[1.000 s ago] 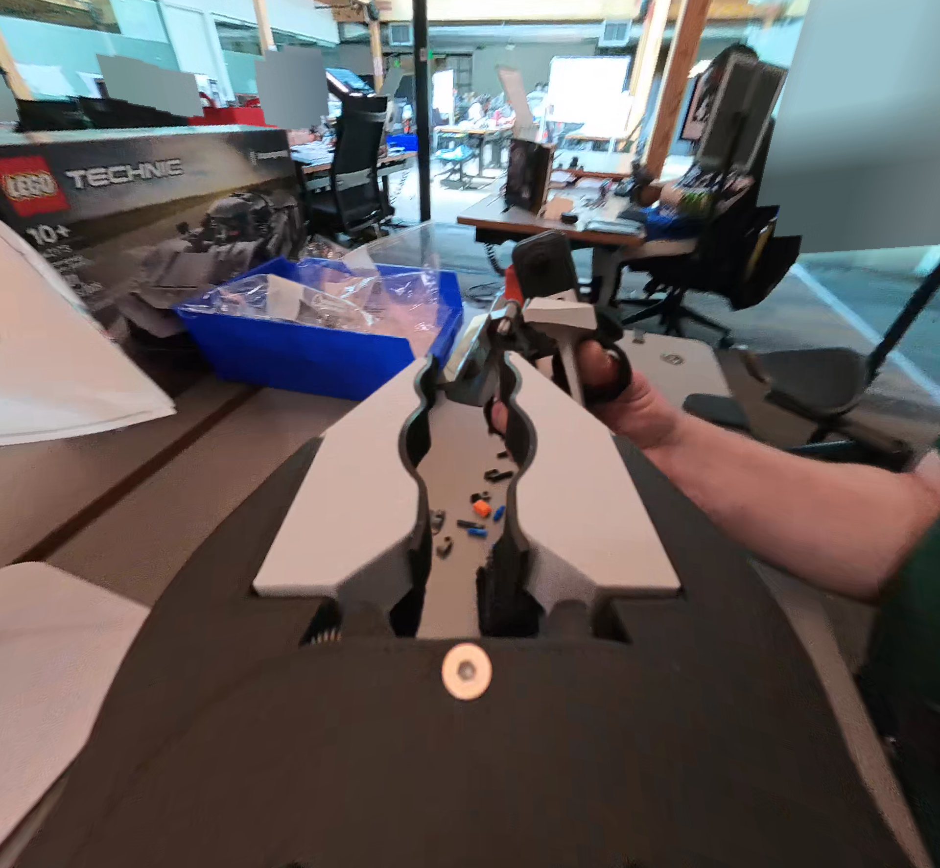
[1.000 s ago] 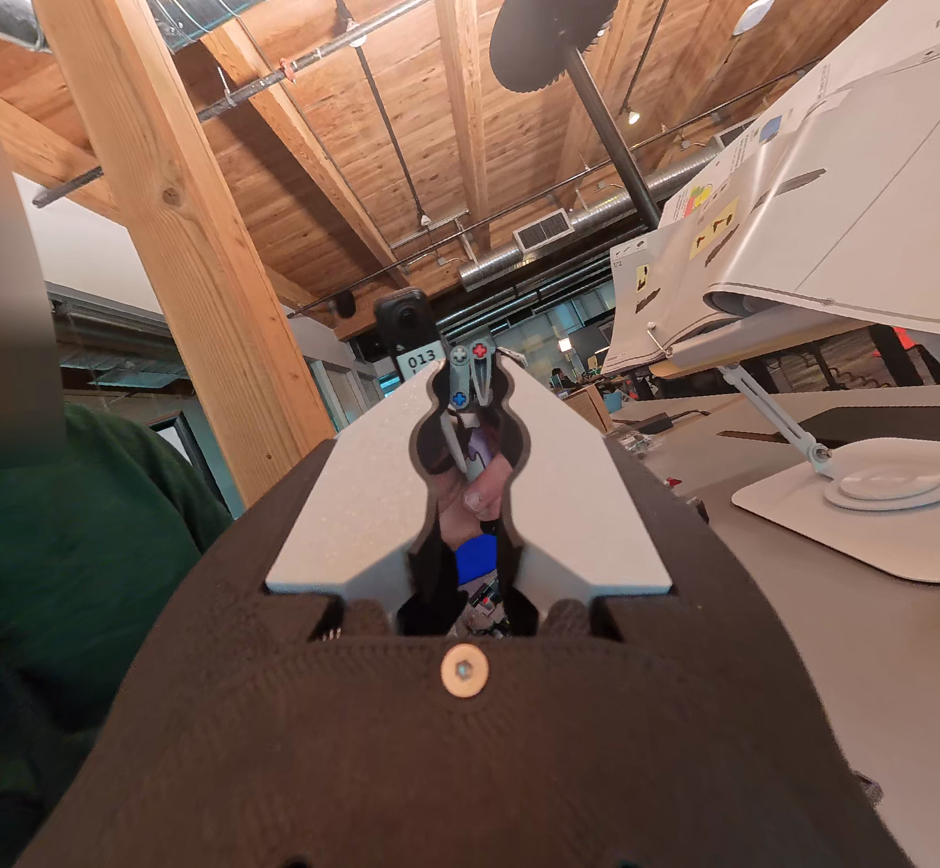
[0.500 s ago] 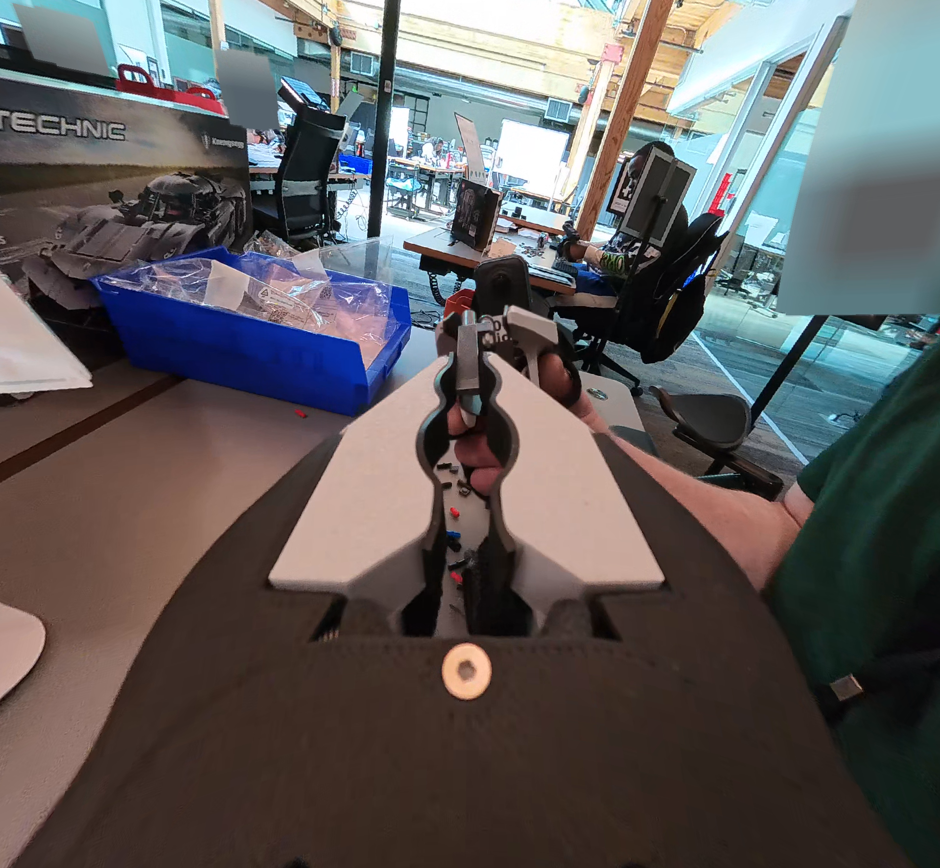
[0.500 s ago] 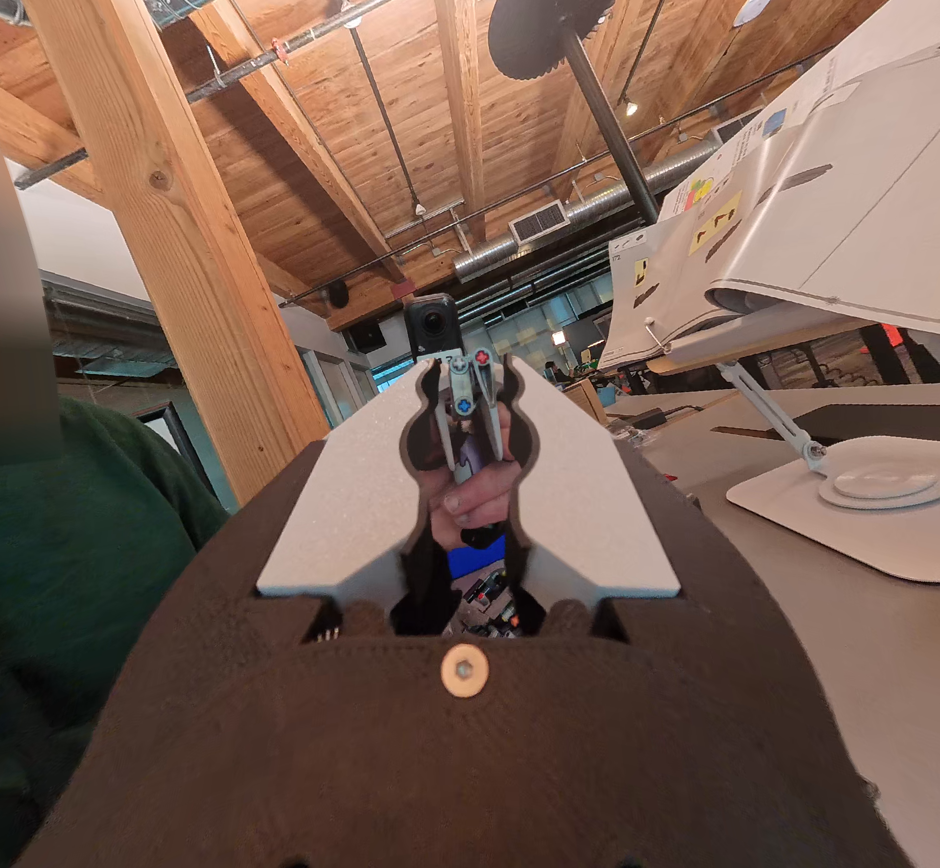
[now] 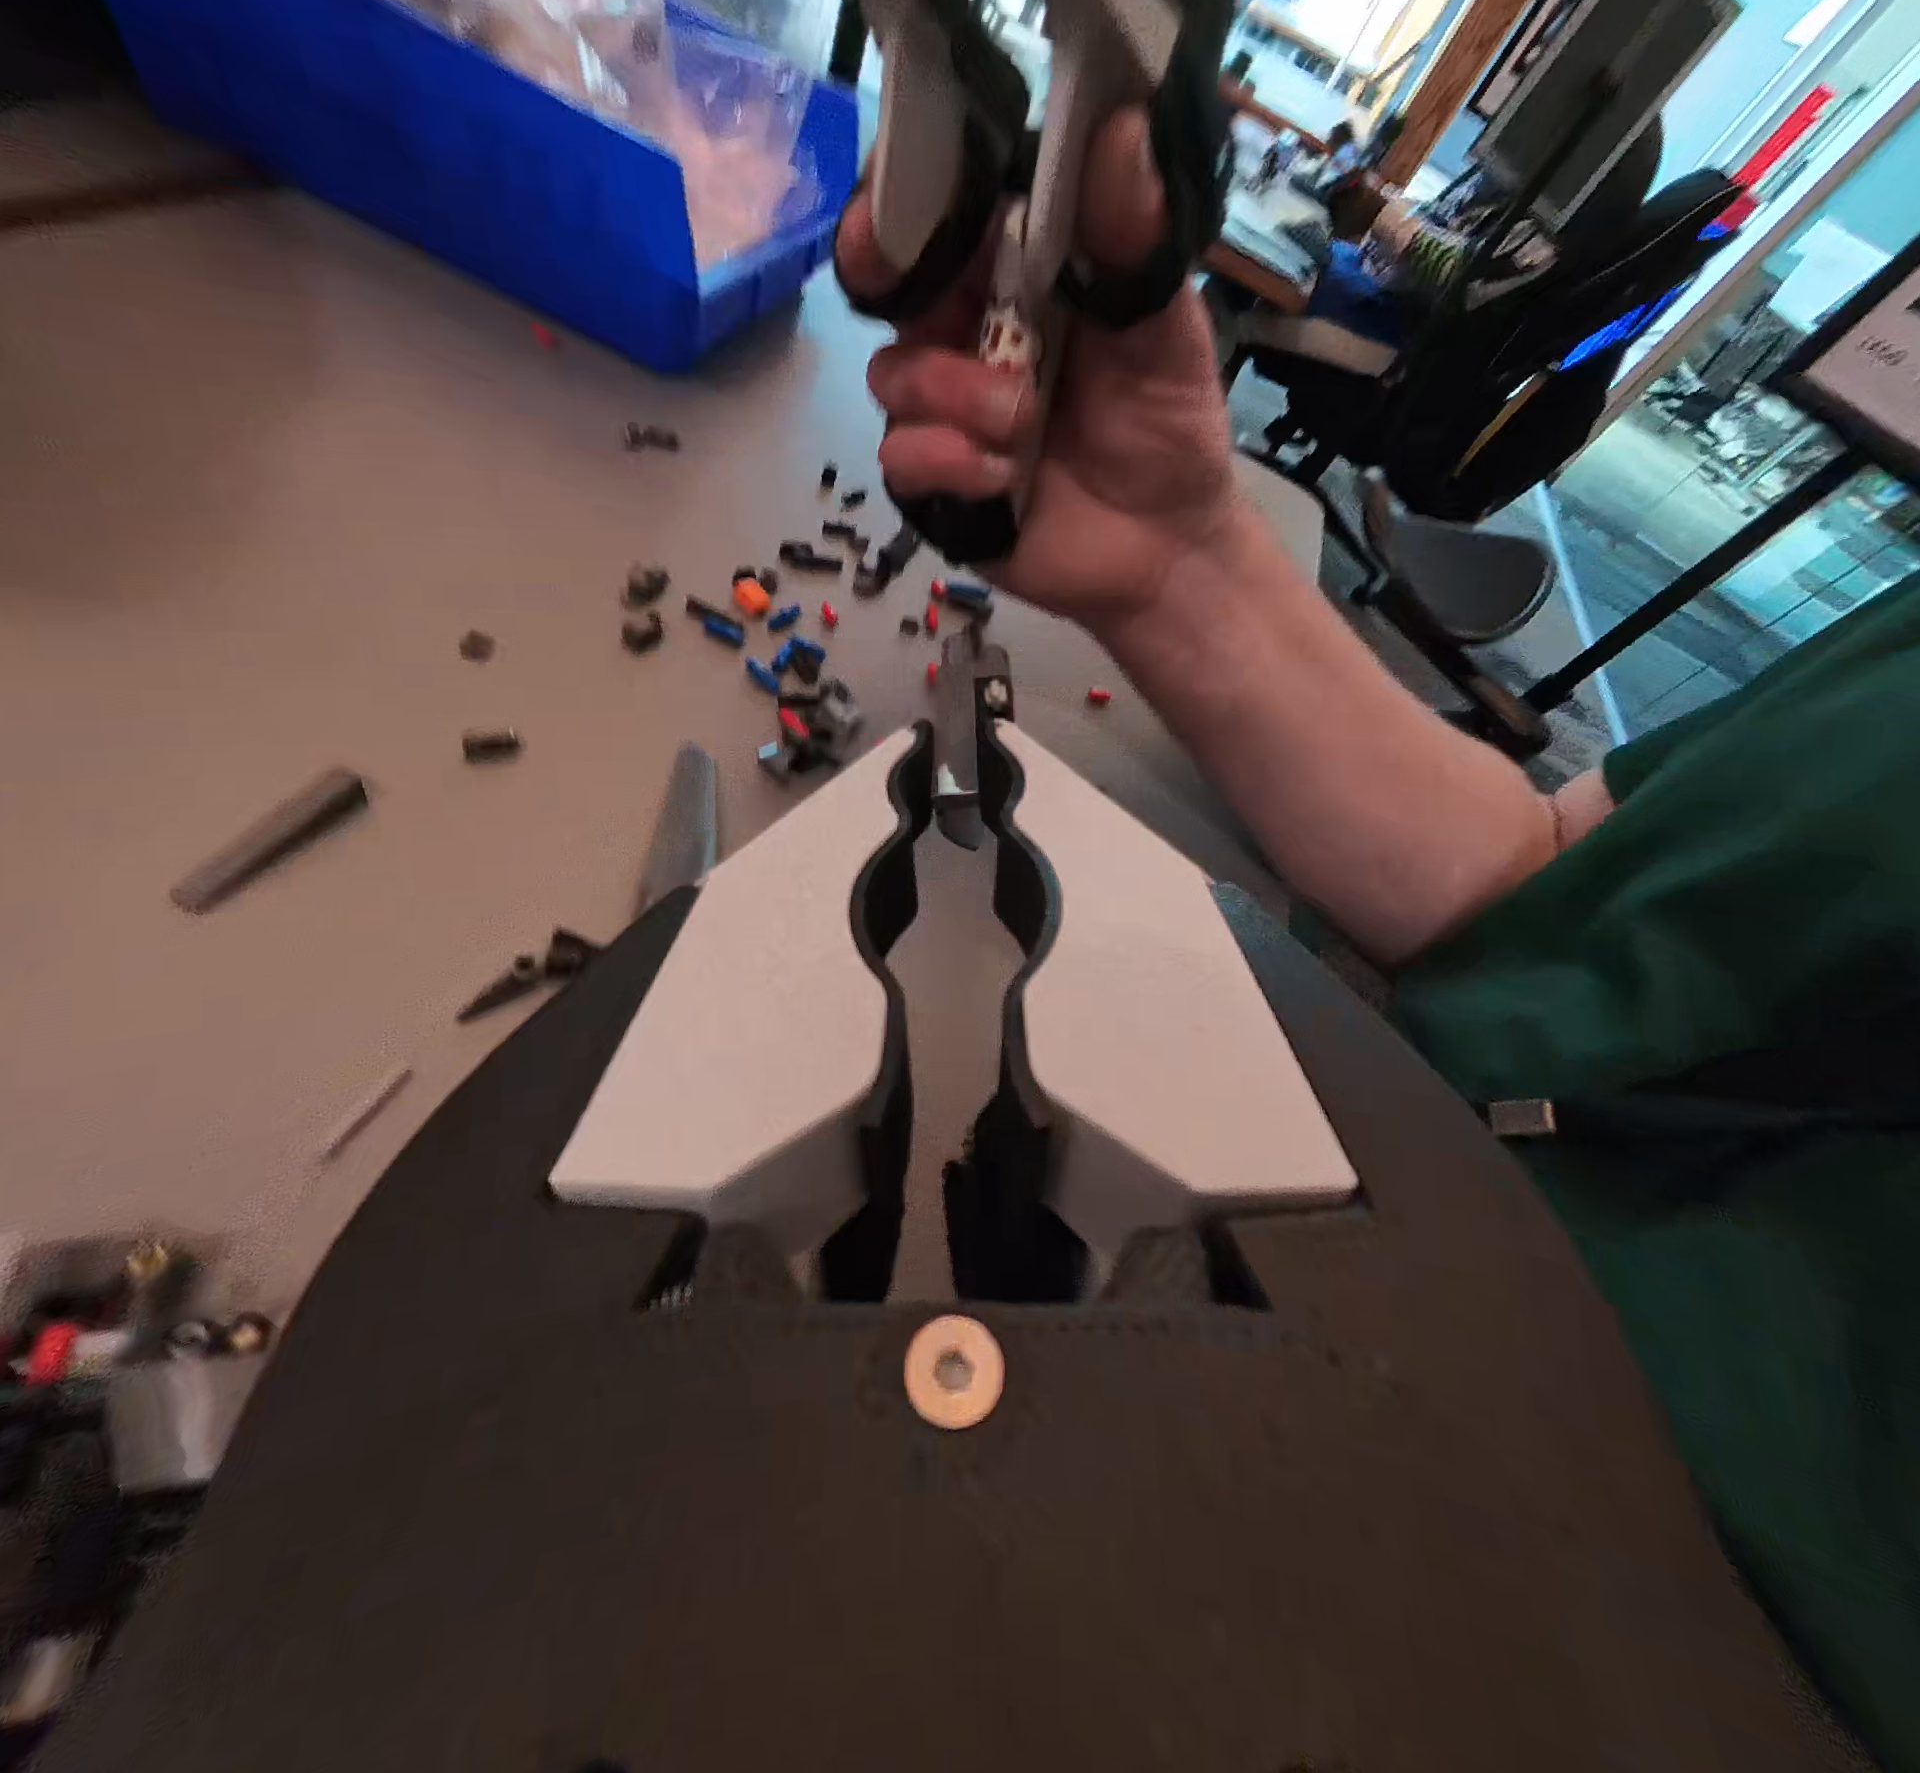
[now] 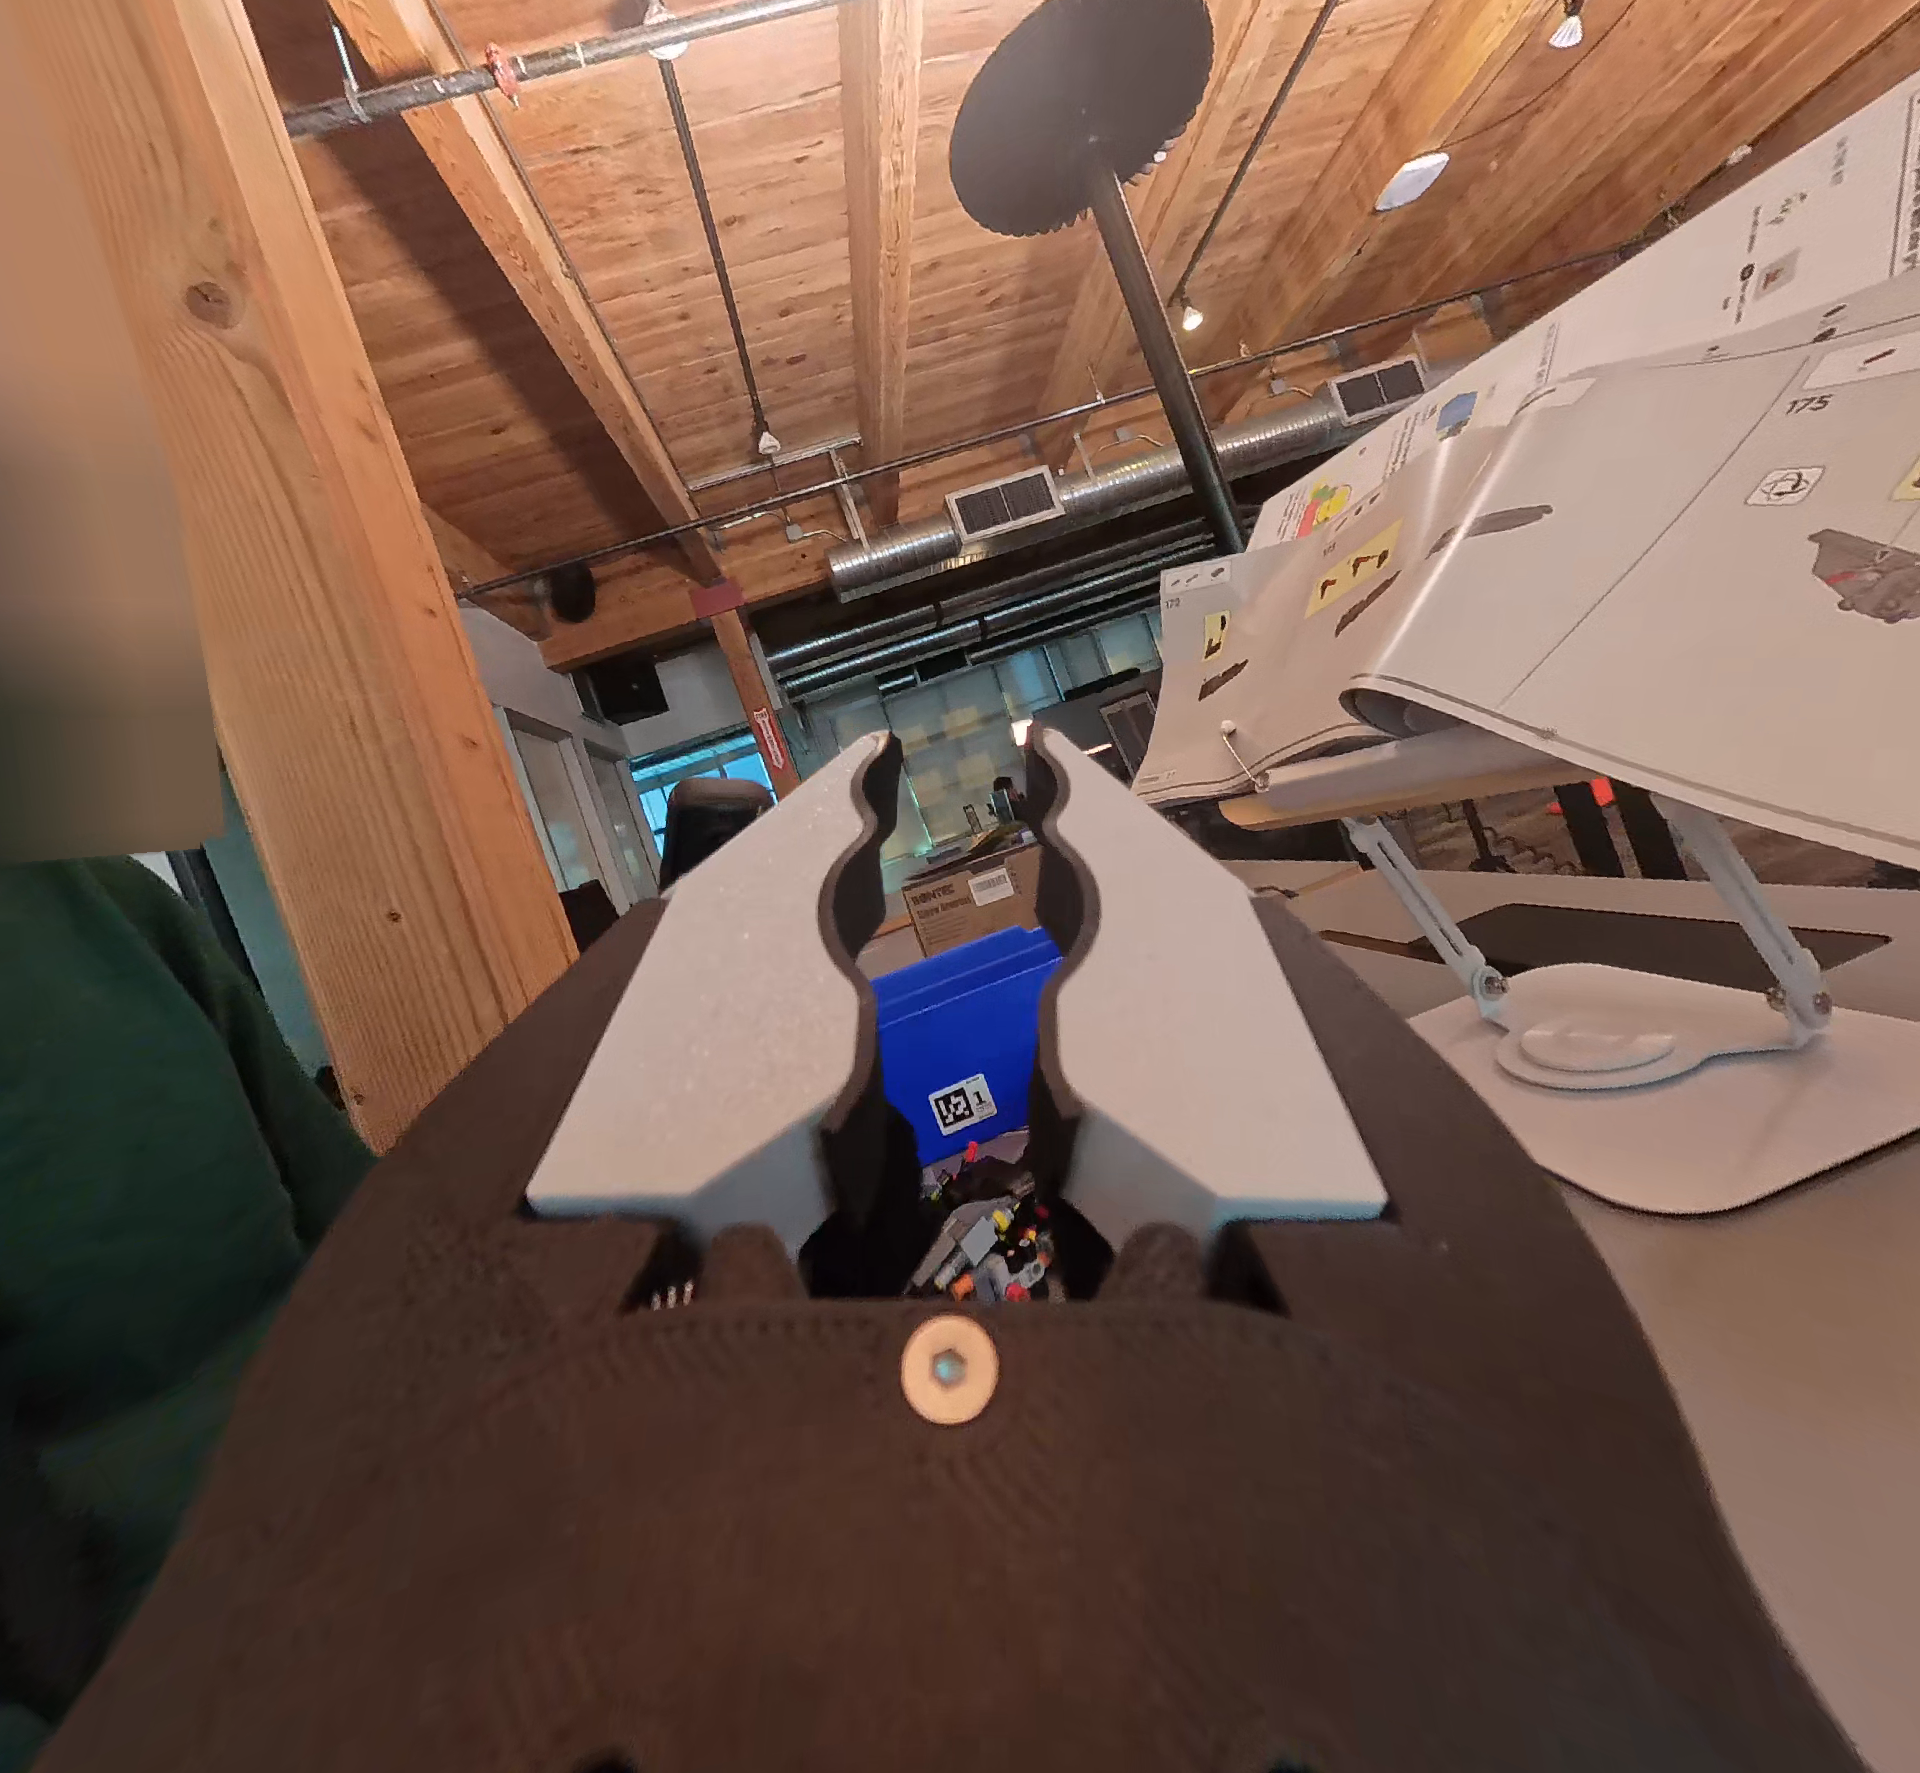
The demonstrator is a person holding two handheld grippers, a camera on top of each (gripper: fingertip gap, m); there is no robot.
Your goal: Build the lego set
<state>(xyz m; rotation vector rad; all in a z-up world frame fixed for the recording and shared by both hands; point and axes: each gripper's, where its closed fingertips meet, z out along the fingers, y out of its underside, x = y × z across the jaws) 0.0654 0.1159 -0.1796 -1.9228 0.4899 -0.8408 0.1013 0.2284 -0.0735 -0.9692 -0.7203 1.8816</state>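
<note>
One dark lego piece [image 5: 958, 757] sits pinched at left claw [image 5: 958, 736] tips.

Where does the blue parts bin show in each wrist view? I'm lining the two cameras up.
Left wrist view: the blue bin sits top left on the table, with clear bags inside.
Right wrist view: the blue bin shows low at centre, framed between the right gripper's fingers.
Shared landmark: the person's green sleeve.

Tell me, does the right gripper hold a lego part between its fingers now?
No. In the right wrist view the right gripper is open, and nothing sits between its fingers.
</note>
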